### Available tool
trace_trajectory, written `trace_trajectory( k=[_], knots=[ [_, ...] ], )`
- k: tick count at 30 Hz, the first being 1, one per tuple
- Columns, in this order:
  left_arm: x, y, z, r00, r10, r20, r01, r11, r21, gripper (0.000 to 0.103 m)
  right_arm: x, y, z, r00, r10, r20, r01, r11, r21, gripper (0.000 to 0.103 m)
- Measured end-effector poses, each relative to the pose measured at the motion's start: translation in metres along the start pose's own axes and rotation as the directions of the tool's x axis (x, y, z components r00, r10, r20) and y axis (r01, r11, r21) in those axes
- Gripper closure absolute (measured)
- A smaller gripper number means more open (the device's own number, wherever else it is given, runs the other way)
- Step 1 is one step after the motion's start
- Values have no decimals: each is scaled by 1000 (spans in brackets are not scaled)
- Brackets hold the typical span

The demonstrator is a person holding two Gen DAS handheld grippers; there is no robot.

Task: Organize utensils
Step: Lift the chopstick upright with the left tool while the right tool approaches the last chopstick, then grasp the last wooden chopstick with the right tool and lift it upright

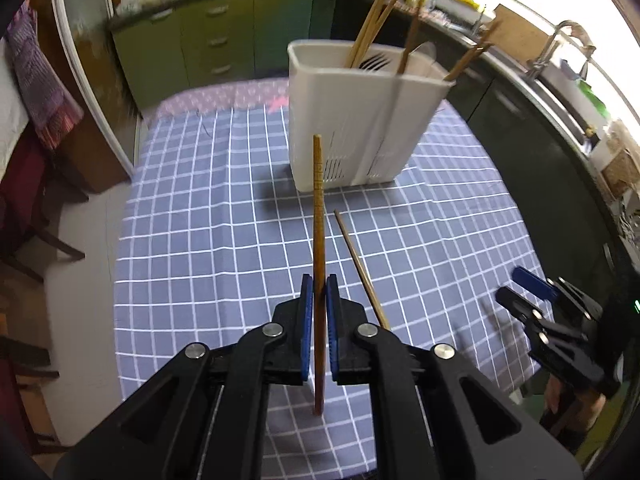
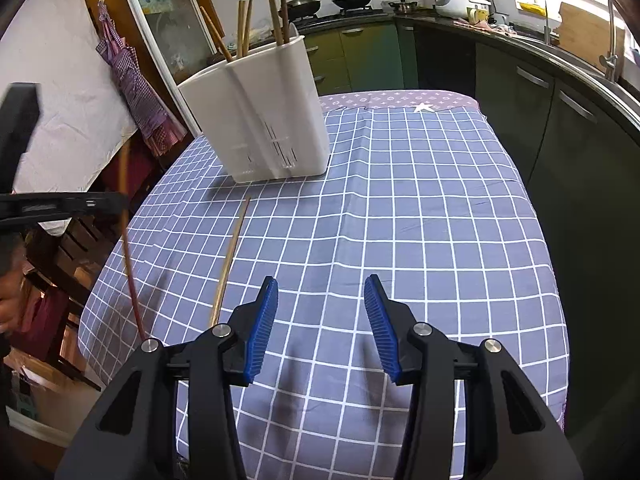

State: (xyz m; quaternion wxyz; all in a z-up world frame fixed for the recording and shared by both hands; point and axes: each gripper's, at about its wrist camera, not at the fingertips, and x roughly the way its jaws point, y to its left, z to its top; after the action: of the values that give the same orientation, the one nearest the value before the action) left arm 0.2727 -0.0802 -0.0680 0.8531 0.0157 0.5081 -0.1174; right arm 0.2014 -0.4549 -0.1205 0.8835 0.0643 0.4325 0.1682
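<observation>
While no writing reads anywhere, left gripper (image 1: 319, 292) clamped on a dark chopstick (image 1: 318, 216) raised above the checked tabletop (image 2: 420, 220), right gripper (image 2: 321, 300) parted and empty, pale chopstick (image 2: 230, 260) lying flat, white utensil holder (image 2: 256, 120) beyond with chopsticks upright.

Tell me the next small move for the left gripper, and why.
Probably carry the dark chopstick forward to the white holder and lower it in. The left gripper is shut on it, other chopsticks already stand there, and one light chopstick remains on the tablecloth.
</observation>
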Motion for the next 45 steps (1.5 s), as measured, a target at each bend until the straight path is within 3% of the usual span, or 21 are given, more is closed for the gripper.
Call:
trace_trajectory(
  k=[10,17,19,24,30,33,38,42,45],
  knots=[
    [-51,0,-36,992,11,125,-19,998,62,96,20,29,12,998,25,-58,-30,996,-79,58],
    [-60,4,-48,989,9,147,-19,997,72,96,66,69,41,972,65,-224,-104,981,-165,59],
    [-60,6,-50,989,5,148,-16,997,73,96,82,80,48,958,62,-278,-116,976,-183,68],
    [-61,5,-52,988,4,153,-17,996,87,97,124,102,54,923,-5,-386,-90,969,-228,76],
    [-62,6,-53,988,-6,155,-10,995,102,96,149,111,58,901,-95,-423,-23,964,-266,79],
    [-62,7,-53,988,-12,156,-4,994,105,96,156,116,58,892,-116,-437,-15,958,-286,87],
    [-62,8,-54,988,-18,155,1,994,108,96,158,118,63,899,-118,-422,-11,957,-290,95],
    [-63,8,-54,988,-17,155,0,994,110,96,139,119,68,928,-64,-368,-39,963,-265,96],
    [-64,7,-55,988,-17,154,-1,994,113,96,105,115,75,960,-22,-280,-51,967,-251,96]
  ],
)
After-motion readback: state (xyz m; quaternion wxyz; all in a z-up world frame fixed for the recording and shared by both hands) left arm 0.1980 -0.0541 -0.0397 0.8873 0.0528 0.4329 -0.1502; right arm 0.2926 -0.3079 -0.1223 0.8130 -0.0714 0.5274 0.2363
